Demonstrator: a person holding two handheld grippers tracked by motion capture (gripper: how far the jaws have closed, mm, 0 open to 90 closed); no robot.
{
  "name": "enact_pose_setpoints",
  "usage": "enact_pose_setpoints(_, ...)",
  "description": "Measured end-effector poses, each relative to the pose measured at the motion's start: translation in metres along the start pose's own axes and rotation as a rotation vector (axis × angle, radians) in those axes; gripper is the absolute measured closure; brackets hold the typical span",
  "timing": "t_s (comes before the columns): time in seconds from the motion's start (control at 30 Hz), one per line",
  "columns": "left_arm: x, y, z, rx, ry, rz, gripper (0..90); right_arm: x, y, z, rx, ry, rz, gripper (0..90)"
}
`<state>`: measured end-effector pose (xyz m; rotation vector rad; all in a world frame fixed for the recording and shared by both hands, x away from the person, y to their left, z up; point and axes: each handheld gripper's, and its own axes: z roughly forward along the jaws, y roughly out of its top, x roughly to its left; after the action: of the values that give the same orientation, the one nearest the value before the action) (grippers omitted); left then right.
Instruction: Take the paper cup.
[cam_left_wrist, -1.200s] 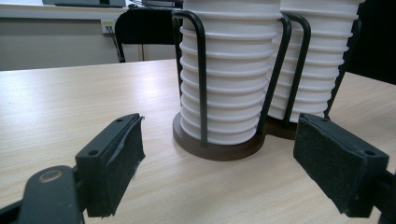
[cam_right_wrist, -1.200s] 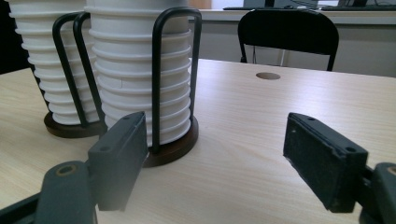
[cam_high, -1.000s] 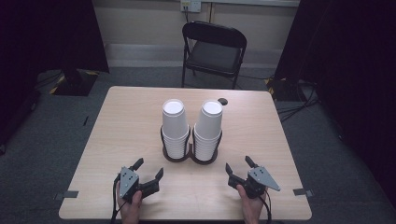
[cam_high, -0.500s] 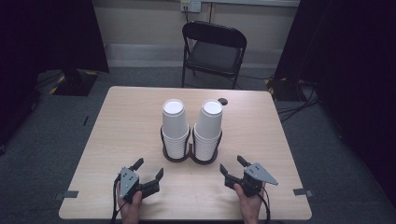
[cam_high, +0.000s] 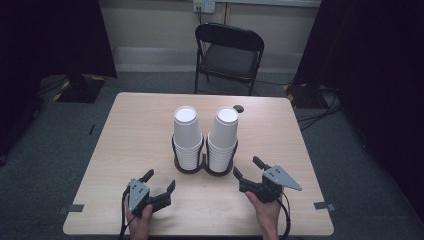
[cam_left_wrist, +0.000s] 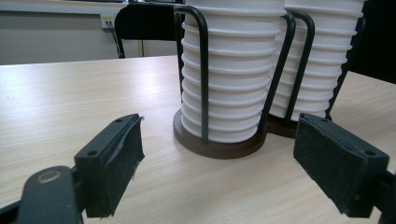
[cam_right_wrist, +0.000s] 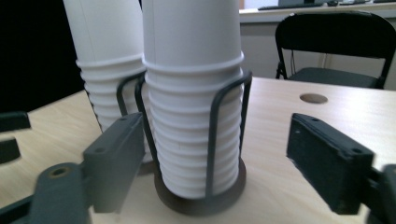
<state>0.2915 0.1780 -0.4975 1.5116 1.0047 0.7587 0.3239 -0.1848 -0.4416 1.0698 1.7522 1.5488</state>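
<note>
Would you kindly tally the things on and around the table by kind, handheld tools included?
Stacks of white paper cups: 2 (left stack, right stack)
Black wire cup holder: 1
Tools: 2 (left tool, right tool), both open
Black folding chair: 1
Total: 6

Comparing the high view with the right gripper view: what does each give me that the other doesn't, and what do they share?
High view alone: the whole table, both hands, the left hand-held gripper and right hand-held gripper seen from above, both open, and the cups' flat tops.

Right gripper view alone: a close side look at the ribbed rims of the right cup stack inside the holder's wire loops.

Shared: both cup stacks, the holder, the folding chair, the small dark disc.
</note>
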Motion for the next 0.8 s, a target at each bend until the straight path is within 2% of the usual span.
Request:
enact_pose_setpoints(0.23, 0.0, -0.001, -0.001, -0.012, -0.011, 0.005, 15.5, -0.002, 0.018, 0.006, -0.027, 0.035, 0.004, 16.4)
enact_pose_setpoints(0.33, 0.0, -0.001, -0.001, -0.013, -0.01, 0.011, 15.5, 0.0, 0.029, 0.009, -0.035, 0.042, -0.015, 13.7)
enact_pose_setpoints(0.4, 0.0, -0.001, -0.002, -0.015, -0.007, 0.016, 15.6, 0.001, 0.043, 0.015, -0.038, 0.054, -0.028, 13.5)
enact_pose_setpoints(0.47, 0.0, -0.001, -0.002, -0.017, -0.009, 0.012, 15.5, 0.001, 0.047, 0.017, -0.042, 0.056, -0.032, 13.5)
enact_pose_setpoints(0.53, 0.001, -0.001, -0.003, -0.028, -0.015, 0.013, 15.3, 0.002, 0.059, 0.025, -0.043, 0.067, -0.046, 13.5)
enact_pose_setpoints(0.8, 0.001, -0.002, -0.003, -0.037, -0.021, 0.002, 15.4, 0.007, 0.084, 0.043, -0.049, 0.094, -0.074, 13.5)
